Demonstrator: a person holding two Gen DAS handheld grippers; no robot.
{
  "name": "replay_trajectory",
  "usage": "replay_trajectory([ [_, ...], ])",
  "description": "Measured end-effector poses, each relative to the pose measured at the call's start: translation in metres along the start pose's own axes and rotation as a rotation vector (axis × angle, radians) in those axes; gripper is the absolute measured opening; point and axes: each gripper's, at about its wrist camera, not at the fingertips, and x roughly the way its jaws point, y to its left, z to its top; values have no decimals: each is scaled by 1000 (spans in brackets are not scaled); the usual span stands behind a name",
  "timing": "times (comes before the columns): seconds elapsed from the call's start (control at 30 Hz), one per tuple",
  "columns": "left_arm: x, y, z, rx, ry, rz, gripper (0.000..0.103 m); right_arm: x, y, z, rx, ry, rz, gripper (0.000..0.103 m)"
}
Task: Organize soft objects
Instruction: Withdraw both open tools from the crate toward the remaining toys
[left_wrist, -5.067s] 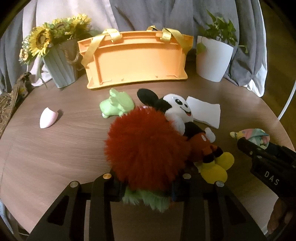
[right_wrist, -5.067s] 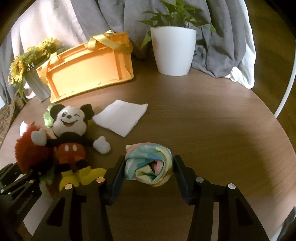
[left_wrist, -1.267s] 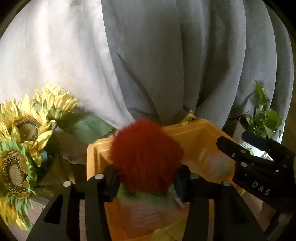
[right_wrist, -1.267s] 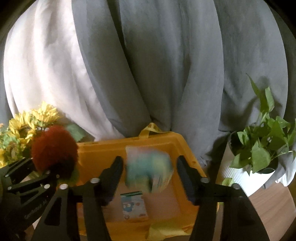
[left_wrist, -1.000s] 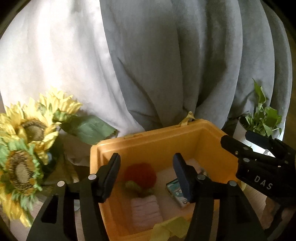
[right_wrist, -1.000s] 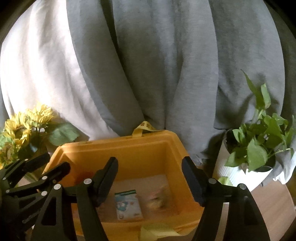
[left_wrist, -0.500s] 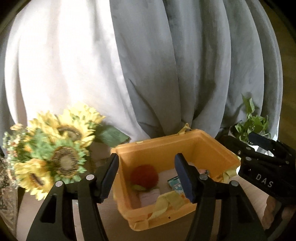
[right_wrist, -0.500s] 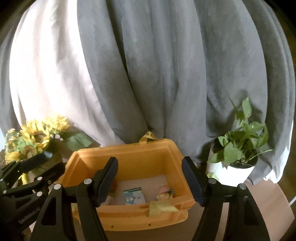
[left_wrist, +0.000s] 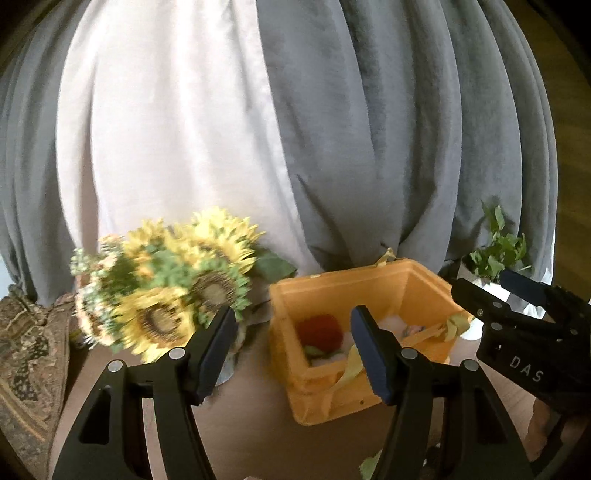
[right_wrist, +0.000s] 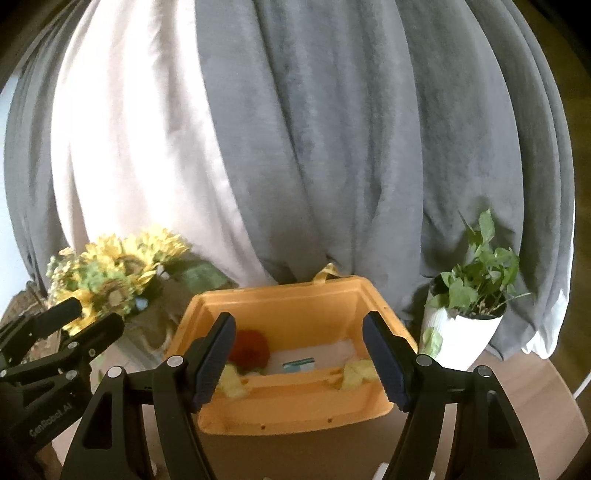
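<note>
The orange basket (left_wrist: 424, 291) (right_wrist: 295, 410) stands on the brown table against the curtain. Inside it lie the red furry toy (left_wrist: 319, 329) (right_wrist: 249, 346), a small printed packet (right_wrist: 298, 365) and a bit of the pastel rolled cloth (left_wrist: 413, 328). My left gripper (left_wrist: 293, 350) is open and empty, held above and in front of the basket's left side. My right gripper (right_wrist: 298, 360) is open and empty, held in front of the basket. Each gripper shows at the edge of the other's view.
A sunflower bouquet in a vase (left_wrist: 166, 295) (right_wrist: 110, 273) stands left of the basket. A white potted plant (right_wrist: 461, 328) (left_wrist: 495, 258) stands to its right. Grey and white curtains (right_wrist: 295, 129) hang behind. A patterned cloth (left_wrist: 26, 350) lies at far left.
Both grippers dropped their toys into the basket about a second ago and have since drawn back and away from it, staying open. The left view has swung left.
</note>
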Motion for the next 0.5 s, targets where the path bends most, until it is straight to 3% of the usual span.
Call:
replay_trajectory([
  [0.5, -40, 34, -44, -5, 64, 20, 65, -33, 40, -33, -1, 15, 32, 72],
])
